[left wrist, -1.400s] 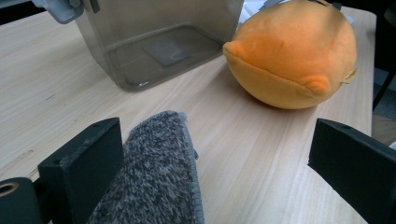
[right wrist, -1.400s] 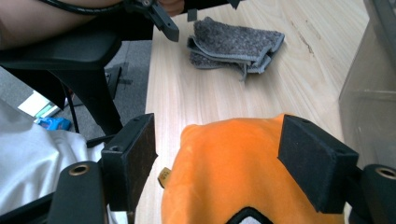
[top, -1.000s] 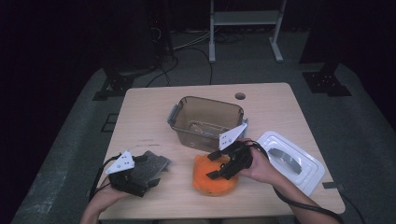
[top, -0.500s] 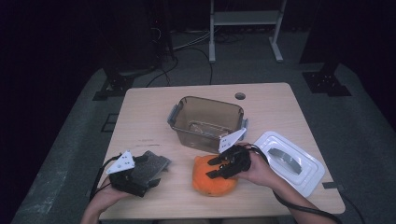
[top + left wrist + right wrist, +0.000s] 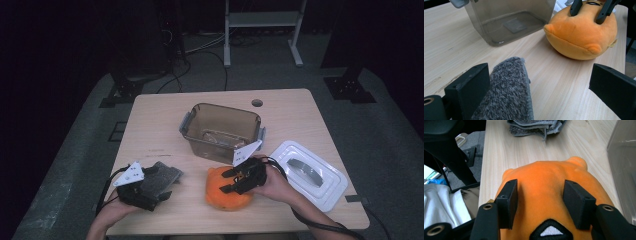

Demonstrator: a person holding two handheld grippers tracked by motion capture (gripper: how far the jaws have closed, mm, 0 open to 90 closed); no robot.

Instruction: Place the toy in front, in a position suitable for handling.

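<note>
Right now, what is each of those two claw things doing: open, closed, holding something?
Left gripper: open, a grey towel beside one jaw.
Right gripper: jaws just reopened slightly, pressed into the orange plush toy, pinching it.

Velvety orange plush toy (image 5: 549,187), shaggy grey cloth (image 5: 509,92), matt pale wood table (image 5: 160,120), glossy smoky plastic bin (image 5: 220,127).

A lab or recording studio, by the look of it: one pale wooden table (image 5: 300,115) stands alone on grey floor matting (image 5: 75,165), darkness all around, cables (image 5: 200,65) snaking across the floor beyond its far edge, a white metal stand (image 5: 260,20) behind.
</note>
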